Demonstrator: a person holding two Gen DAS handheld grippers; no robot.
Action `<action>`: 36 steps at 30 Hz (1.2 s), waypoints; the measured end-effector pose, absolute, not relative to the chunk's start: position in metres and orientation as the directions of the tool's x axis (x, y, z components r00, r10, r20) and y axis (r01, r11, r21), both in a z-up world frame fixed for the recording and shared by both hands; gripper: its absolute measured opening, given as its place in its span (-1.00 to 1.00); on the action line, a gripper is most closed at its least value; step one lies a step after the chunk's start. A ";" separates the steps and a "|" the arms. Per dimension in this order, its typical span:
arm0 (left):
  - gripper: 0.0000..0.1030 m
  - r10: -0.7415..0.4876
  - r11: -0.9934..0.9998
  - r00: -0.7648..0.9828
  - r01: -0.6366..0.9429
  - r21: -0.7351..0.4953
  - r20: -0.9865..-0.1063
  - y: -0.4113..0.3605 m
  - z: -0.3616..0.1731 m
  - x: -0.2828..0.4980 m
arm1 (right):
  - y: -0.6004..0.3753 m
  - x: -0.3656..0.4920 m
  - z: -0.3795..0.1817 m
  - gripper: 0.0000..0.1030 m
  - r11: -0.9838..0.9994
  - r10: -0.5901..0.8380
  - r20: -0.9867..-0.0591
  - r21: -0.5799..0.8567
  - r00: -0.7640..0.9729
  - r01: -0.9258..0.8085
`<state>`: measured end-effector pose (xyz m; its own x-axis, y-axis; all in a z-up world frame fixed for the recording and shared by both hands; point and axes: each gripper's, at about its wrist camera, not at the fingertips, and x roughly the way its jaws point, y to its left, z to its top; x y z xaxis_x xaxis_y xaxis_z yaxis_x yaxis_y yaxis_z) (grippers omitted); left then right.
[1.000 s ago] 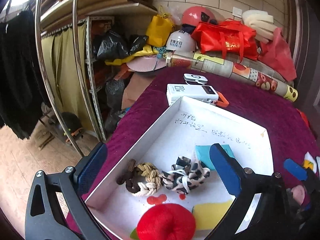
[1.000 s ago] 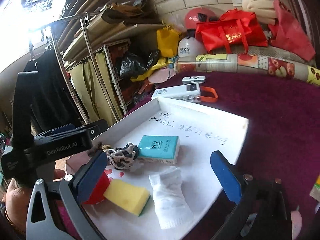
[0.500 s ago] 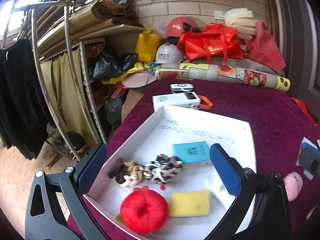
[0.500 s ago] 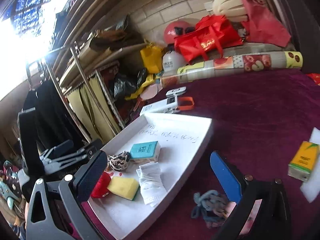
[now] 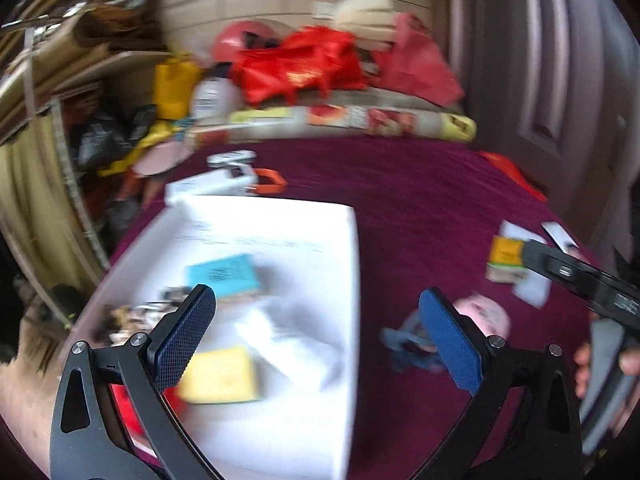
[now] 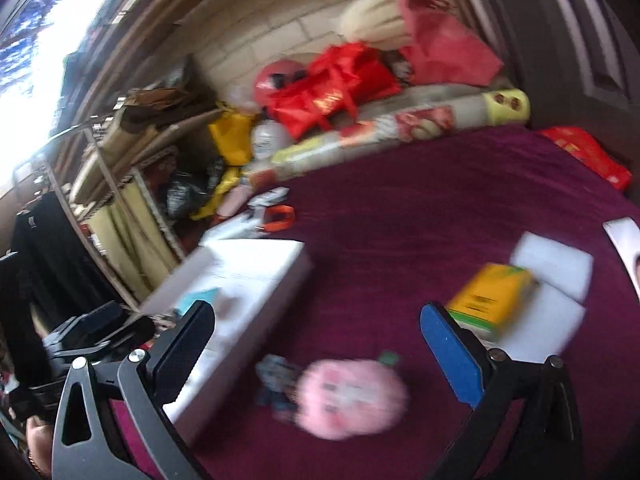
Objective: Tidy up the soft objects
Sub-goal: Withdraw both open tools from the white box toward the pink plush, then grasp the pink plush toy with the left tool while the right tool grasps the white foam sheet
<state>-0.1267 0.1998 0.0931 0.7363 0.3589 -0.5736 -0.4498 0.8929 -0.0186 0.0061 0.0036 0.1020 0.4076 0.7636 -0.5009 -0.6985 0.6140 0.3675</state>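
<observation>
White shallow cardboard tray [image 5: 280, 216] on maroon cloth, blurred.
It holds a teal packet [image 5: 224, 272], yellow sponge [image 5: 220, 376] and white sock [image 5: 288, 352]; pink plush ball [image 6: 352, 396] lies right, outside. Left gripper [image 5: 316, 336] and right gripper [image 6: 316, 344] gape wide, empty.

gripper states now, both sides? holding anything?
Left gripper: open, holding nothing, over the white tray's right edge.
Right gripper: open, holding nothing, above the pink plush toy on the maroon cloth.
</observation>
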 end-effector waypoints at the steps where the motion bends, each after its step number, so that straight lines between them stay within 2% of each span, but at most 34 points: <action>1: 1.00 0.321 0.911 0.748 -0.412 -0.028 -0.581 0.193 0.092 -0.122 | -0.003 0.012 0.098 1.00 0.626 0.754 -0.511 0.368 0.413 -0.687; 3: 1.00 0.235 0.942 0.761 -0.331 -0.051 -0.605 0.183 0.088 -0.111 | -0.022 0.025 0.090 1.00 0.654 0.729 -0.536 0.359 0.426 -0.666; 7: 1.00 0.163 0.974 0.744 -0.224 -0.012 -0.648 0.164 0.079 -0.093 | -0.057 0.052 0.079 1.00 0.732 0.633 -0.605 0.263 0.483 -0.628; 12: 0.99 0.067 0.996 0.711 -0.088 0.007 -0.700 0.136 0.068 -0.068 | -0.070 0.078 0.062 1.00 0.727 0.552 -0.715 0.162 0.428 -0.668; 17: 0.99 0.078 0.992 0.673 0.018 0.122 -0.735 0.103 0.052 -0.040 | -0.048 0.070 0.052 1.00 0.674 0.500 -0.752 0.026 0.430 -0.739; 22: 0.97 0.104 0.985 0.630 0.040 0.167 -0.769 0.093 0.041 -0.015 | -0.025 0.081 0.038 1.00 0.680 0.418 -0.786 -0.061 0.455 -0.731; 23: 0.91 0.108 0.984 0.627 0.044 0.174 -0.771 0.091 0.039 -0.012 | -0.025 0.084 0.034 1.00 0.681 0.415 -0.798 -0.047 0.438 -0.730; 24: 0.71 0.108 0.982 0.624 0.051 0.179 -0.774 0.089 0.038 -0.011 | -0.026 0.087 0.034 1.00 0.683 0.426 -0.799 -0.024 0.425 -0.730; 25: 0.36 0.110 0.981 0.615 0.061 0.186 -0.780 0.087 0.035 -0.009 | -0.030 0.087 0.035 0.99 0.686 0.436 -0.795 -0.009 0.421 -0.728; 26: 0.20 0.122 0.978 0.607 0.062 0.200 -0.785 0.086 0.032 -0.007 | -0.034 0.087 0.037 0.90 0.693 0.449 -0.785 0.004 0.427 -0.721; 30: 0.06 0.124 0.980 0.617 0.049 0.195 -0.777 0.089 0.031 -0.011 | -0.049 0.082 0.041 0.85 0.702 0.480 -0.766 0.043 0.428 -0.711; 36: 0.05 0.088 0.992 0.676 0.010 0.129 -0.732 0.091 0.049 -0.027 | -0.070 0.066 0.052 0.85 0.712 0.538 -0.729 0.124 0.424 -0.691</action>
